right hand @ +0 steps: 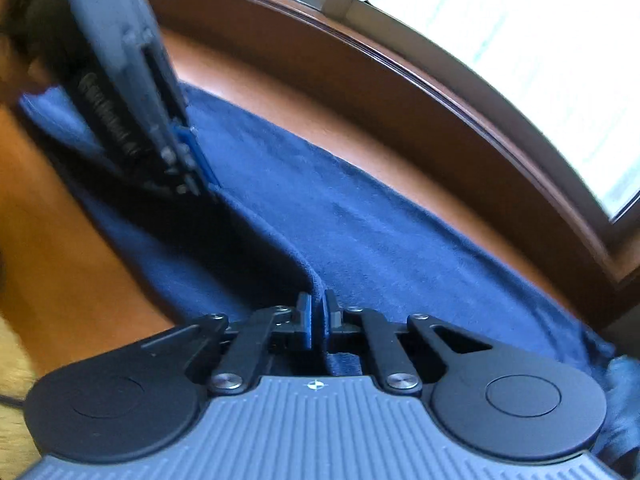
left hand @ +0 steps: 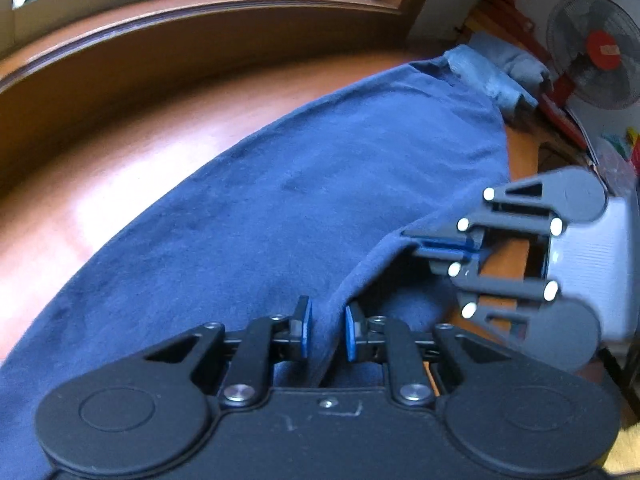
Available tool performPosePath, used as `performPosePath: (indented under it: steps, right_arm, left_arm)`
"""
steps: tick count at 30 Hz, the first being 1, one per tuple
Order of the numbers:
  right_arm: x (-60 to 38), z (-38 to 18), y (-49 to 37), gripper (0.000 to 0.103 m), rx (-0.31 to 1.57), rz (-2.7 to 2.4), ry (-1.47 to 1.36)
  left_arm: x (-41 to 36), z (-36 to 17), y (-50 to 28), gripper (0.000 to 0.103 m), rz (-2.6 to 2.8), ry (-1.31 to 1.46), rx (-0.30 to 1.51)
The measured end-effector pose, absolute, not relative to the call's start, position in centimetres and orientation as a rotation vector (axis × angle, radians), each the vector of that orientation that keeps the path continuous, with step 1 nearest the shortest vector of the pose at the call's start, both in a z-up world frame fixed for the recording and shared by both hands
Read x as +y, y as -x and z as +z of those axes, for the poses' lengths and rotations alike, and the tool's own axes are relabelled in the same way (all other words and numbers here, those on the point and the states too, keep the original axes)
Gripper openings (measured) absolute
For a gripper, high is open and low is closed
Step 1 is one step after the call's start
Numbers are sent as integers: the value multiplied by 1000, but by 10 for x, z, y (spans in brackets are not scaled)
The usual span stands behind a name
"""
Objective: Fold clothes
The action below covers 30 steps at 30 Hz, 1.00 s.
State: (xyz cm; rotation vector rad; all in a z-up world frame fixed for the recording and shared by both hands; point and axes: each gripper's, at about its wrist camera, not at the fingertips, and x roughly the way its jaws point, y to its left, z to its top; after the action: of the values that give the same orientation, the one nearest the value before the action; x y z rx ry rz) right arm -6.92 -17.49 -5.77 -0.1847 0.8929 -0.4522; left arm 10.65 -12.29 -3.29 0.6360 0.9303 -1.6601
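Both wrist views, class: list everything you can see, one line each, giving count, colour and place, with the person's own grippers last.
Garment: one, dark blue, spread across the table, near edge lifted.
Table: one, reddish-brown wood, under the garment.
Window: one, bright, pale frame, behind the table.
Folded cloth: one, grey-blue, at the garment's far end.
Fan: one, grey cage with red hub, far right.
Left gripper: one, black with blue pads, shut on the garment edge.
Right gripper: one, black with blue pads, shut on the garment edge.

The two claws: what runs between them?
A raised edge of the navy garment runs from the left claw to the right claw, each pinching it; the right wrist view shows this.
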Motion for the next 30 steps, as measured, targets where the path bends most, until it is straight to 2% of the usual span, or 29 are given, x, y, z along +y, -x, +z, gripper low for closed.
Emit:
performPosePath:
  steps: [3, 7, 11, 13, 14, 20, 24, 28, 30]
  right_arm:
    - [-172, -29, 89, 5, 896, -389, 86]
    - [-163, -44, 93, 7, 994, -304, 67]
    - [-139, -58, 91, 15, 1037, -300, 192]
    - [-130, -49, 97, 30, 1036, -287, 197]
    - [-130, -42, 102, 32, 1020, -284, 174]
    - [-161, -27, 108, 32, 782, -377, -124]
    - [-176, -42, 85, 32, 670, -395, -279]
    - [-161, -64, 57, 29, 804, -256, -234]
    - [-147, -68, 57, 30, 826, -214, -165]
  left_arm:
    - [-107, -21, -114, 27, -1688, -638, 891]
    - [-100, -22, -116, 29, -1671, -668, 855]
    - [-97, -22, -115, 27, -1673, -671, 890]
    - [-86, -13, -116, 29, -1686, -687, 838]
    - [-81, -10, -118, 31, -1681, -704, 816]
    - [-63, -15, -142, 33, -1600, -754, 823]
    - [-60, -26, -158, 33, -1483, -743, 846]
    - [-43, -40, -176, 36, -1348, -784, 834]
    - [-33, -40, -184, 42, -1297, -786, 834]
